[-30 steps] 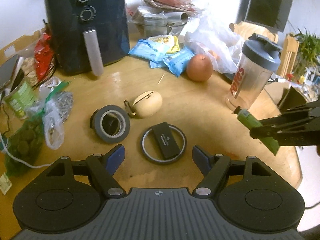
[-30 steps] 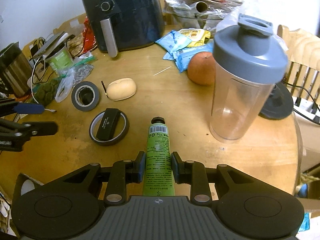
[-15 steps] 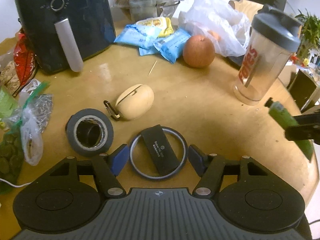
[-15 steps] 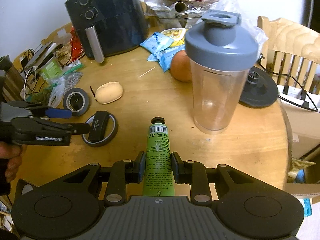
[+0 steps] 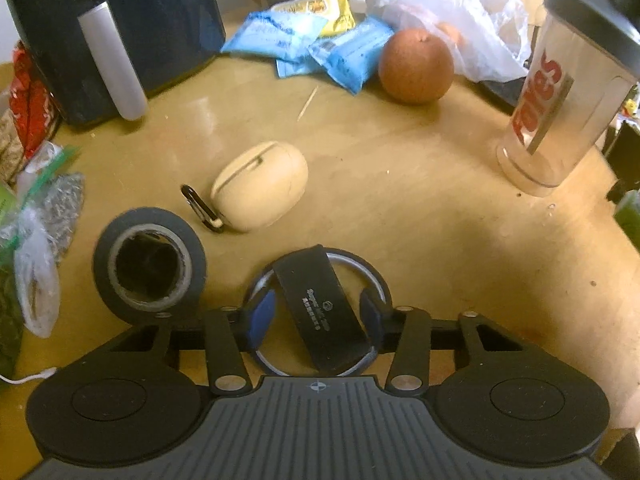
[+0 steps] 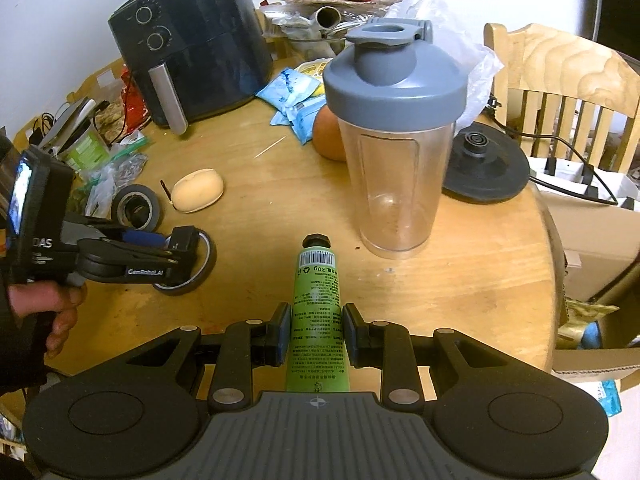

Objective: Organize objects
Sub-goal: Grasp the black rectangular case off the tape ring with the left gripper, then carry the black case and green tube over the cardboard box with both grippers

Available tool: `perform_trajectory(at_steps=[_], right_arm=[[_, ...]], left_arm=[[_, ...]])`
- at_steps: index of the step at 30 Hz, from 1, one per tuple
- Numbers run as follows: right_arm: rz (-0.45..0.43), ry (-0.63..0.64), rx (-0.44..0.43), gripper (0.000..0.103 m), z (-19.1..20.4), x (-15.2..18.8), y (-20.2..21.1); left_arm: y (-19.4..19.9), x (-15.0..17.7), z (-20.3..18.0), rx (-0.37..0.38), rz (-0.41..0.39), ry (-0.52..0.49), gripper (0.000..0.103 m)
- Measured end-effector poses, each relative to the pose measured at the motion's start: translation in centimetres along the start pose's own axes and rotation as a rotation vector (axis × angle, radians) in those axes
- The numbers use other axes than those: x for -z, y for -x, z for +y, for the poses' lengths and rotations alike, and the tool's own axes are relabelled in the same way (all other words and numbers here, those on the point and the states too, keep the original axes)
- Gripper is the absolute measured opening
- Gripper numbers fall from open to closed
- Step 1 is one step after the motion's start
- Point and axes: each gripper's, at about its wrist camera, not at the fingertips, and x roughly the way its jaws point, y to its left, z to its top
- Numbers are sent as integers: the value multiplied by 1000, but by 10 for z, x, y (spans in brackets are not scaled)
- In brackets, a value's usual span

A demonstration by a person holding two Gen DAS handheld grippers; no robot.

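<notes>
Because the left tongs [image 5: 316,320] straddled the small black box [image 5: 320,312] with their blue pads set apart on either side and not yet pressing it, the likeliest slip was a crooked closure: the box lay tilted across a thin tape ring [image 5: 372,276], and a pinch that caught the ring's edge as well could drag both, or flip the box off the ring. Just beside it to the left sat a thick grey tape roll [image 5: 150,258], close enough for the outer finger to nudge on the way in. The box looked flat, matte and oblong, with small pale lettering on its top face, resting on the wooden table [image 5: 420,208]. The right tongs [image 6: 316,334] were clamped on a green tube [image 6: 318,308], black cap forward, held above the table; squeezed hard, the soft tube might buckle or creep out of the pads. Beyond it stood an empty shaker bottle [image 6: 394,148], tall and light, which a careless sweep of the tube could topple.
</notes>
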Motion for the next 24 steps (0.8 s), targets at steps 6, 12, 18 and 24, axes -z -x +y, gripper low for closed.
perform_trajectory(at_steps=[6, 12, 18, 24], right_arm=[[-6, -8, 5, 30, -4, 2, 5], [-14, -9, 5, 30, -7, 5, 11], [-19, -2, -6, 30, -5, 7, 13], [-20, 16, -26, 30, 3, 7, 15]], left_arm=[[-2, -1, 2, 16, 11, 20, 31], [8, 0, 7, 28, -11, 27, 31], [28, 2, 15, 40, -46, 53, 31], [53, 6, 23, 47, -86, 79, 31]])
